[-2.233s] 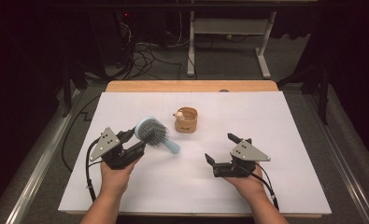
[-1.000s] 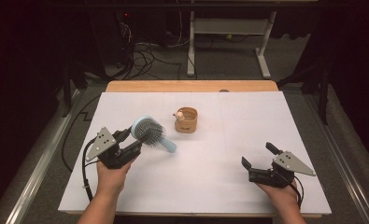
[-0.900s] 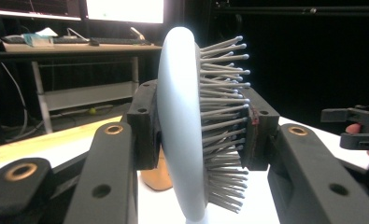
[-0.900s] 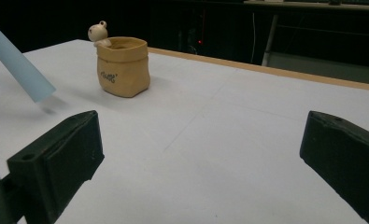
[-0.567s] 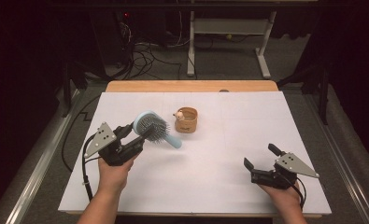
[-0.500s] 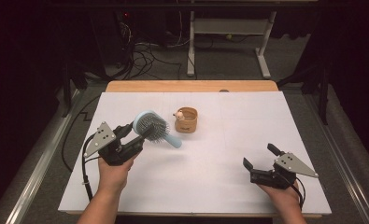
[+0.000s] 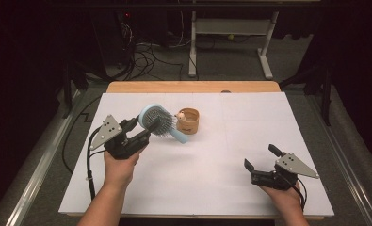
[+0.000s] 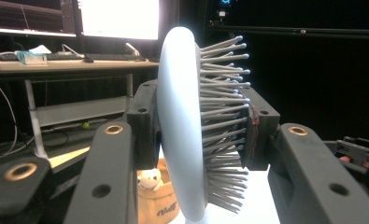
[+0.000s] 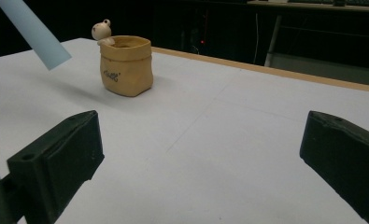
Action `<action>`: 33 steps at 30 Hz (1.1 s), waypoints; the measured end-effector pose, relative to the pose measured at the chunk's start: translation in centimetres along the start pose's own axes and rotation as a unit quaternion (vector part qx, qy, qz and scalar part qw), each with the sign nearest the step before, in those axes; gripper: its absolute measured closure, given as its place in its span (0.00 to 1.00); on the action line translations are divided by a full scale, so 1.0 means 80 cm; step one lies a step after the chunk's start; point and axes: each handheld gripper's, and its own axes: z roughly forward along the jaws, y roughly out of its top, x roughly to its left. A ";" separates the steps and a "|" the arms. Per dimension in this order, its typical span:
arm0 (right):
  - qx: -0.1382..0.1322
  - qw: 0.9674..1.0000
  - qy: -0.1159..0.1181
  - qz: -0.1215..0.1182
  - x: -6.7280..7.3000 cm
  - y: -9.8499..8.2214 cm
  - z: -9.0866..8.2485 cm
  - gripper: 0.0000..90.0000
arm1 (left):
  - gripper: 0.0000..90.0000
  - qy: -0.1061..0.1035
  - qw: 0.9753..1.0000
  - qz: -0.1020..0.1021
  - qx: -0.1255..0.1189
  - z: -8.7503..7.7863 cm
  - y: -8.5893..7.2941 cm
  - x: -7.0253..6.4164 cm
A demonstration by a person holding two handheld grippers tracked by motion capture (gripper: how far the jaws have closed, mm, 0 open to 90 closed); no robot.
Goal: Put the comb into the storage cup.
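1. Gripping a pale blue hairbrush (image 7: 158,122) by its round head, the left hand-held gripper (image 7: 139,133) holds it raised over the white-covered bench (image 7: 212,188), at about ten o'clock from the bench's middle in the high view.
2. Seen along the left hand-held gripper's own jaws, one pad presses the brush's smooth back and the other presses the bristle (image 8: 219,116) side, the head standing on edge between them.
3. The brush's handle (image 7: 180,136) slopes down toward four o'clock in the high view, its tip hanging just beside a small tan pot (image 7: 189,121).
4. The pot, shaped like a little sack with a small white animal figure (image 7: 179,115) on its rim, stands on the bench at about twelve o'clock from the middle, upright and apart from both grippers.
5. The right hand-held gripper (image 7: 262,161) rests low at about four o'clock, near the bench's front right corner, well apart from the brush and the pot.
6. Its jaws stand wide and released, with only bare white bench between them in the right gripper view.
7. From that view the pot (image 9: 126,65) sits at eleven o'clock, and the blue handle's end (image 9: 32,32) hangs above the bench to the pot's left.
8. A person's left hand (image 7: 118,165) and right hand (image 7: 282,195) come in from six o'clock, each wrapped round its gripper.
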 end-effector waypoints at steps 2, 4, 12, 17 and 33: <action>-0.001 1.000 0.000 -0.001 0.000 0.000 0.000 0.00 | 0.64 0.001 1.000 0.002 -0.002 0.006 0.002 -0.001; -0.001 1.000 0.001 0.000 0.000 0.000 0.001 0.00 | 0.64 0.004 1.000 0.005 -0.002 0.011 0.002 0.000; 0.000 1.000 0.001 0.001 -0.001 0.000 0.001 0.00 | 0.64 0.004 1.000 0.006 -0.006 0.031 0.004 0.005; 0.001 1.000 0.003 0.000 0.000 0.000 0.001 0.00 | 0.64 0.004 1.000 0.011 -0.009 0.042 0.008 0.005; -0.003 1.000 -0.001 0.002 -0.001 0.001 -0.001 0.00 | 0.64 0.011 1.000 0.014 -0.019 0.077 0.015 0.012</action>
